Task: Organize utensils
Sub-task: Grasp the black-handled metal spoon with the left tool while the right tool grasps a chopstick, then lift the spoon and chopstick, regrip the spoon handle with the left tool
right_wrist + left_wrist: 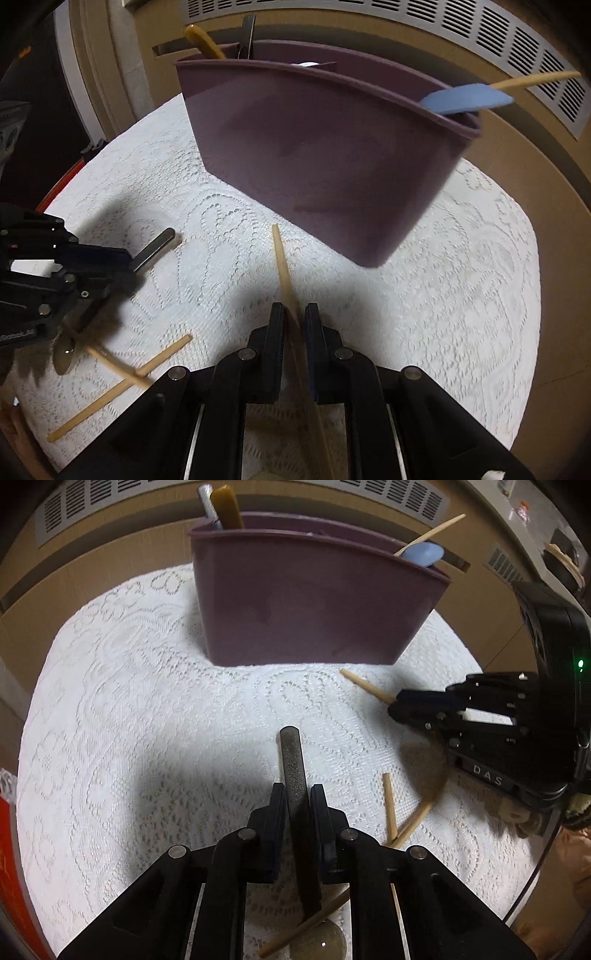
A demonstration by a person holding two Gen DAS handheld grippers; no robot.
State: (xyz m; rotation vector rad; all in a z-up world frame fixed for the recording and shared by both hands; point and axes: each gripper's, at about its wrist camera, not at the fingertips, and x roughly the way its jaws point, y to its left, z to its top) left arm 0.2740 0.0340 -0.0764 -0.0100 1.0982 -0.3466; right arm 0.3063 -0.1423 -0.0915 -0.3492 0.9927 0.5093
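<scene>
Left wrist view: the left tool (298, 805) is clamped on the handle of a metal spoon (293, 760), whose bowl lies near the bottom edge, resting on the lace cloth (129, 709) over the worktop. At about two o'clock the right tool (397, 709) pinches a wooden utensil (364, 684). The purple caddy (314, 602) stands at twelve o'clock, with a blue spoon (423, 554) already in its right compartment and two handles in its left.

Right wrist view: the right tool (294, 325) grips the wooden stick (282, 258) low on its shaft, its tip pointing at the caddy wall (332, 158). Loose chopsticks (122, 384) lie crossed at eight o'clock.

To do this well, I judge each piece should be lifted clear of the cloth before swinging, then tilted upright so the long end clears the caddy rim. The left tool should raise the spoon gently; its bowl lies under a chopstick and could drag it along. Matching utensils likely belong together, wood with wood.
</scene>
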